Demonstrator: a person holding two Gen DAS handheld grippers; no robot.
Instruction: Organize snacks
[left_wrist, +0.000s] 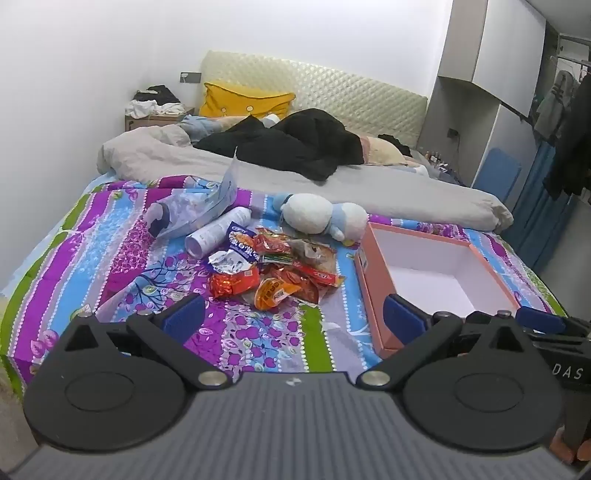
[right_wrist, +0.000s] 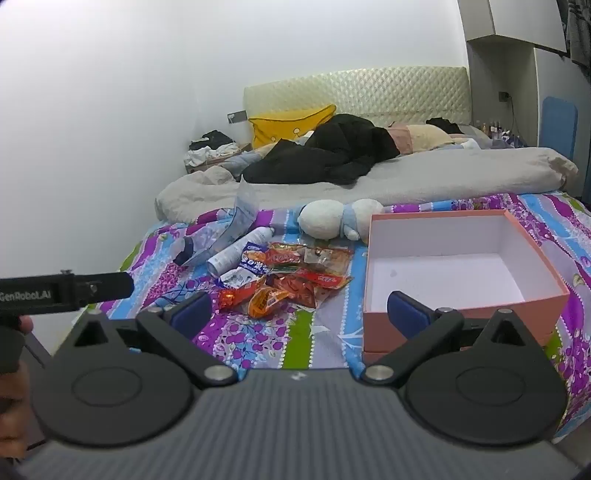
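A pile of snack packets (left_wrist: 273, 269) lies on the flowered bedspread, mostly red and orange wrappers with one blue packet; it also shows in the right wrist view (right_wrist: 284, 280). An open pink box (left_wrist: 432, 280) with a white, empty inside stands to their right, also in the right wrist view (right_wrist: 461, 273). My left gripper (left_wrist: 293, 321) is open and empty, held near the bed's front edge, short of the pile. My right gripper (right_wrist: 299, 314) is open and empty, between the pile and the box's near left corner. The right gripper's blue pad (left_wrist: 539, 319) shows at the left view's right edge.
A white-and-blue plush toy (left_wrist: 325, 218), a white spray can (left_wrist: 218, 230) and a clear plastic bag (left_wrist: 199, 206) lie behind the snacks. A grey duvet (left_wrist: 332, 173) and black clothes (left_wrist: 295, 144) cover the far bed. Wardrobe and hanging clothes (left_wrist: 565, 122) stand right.
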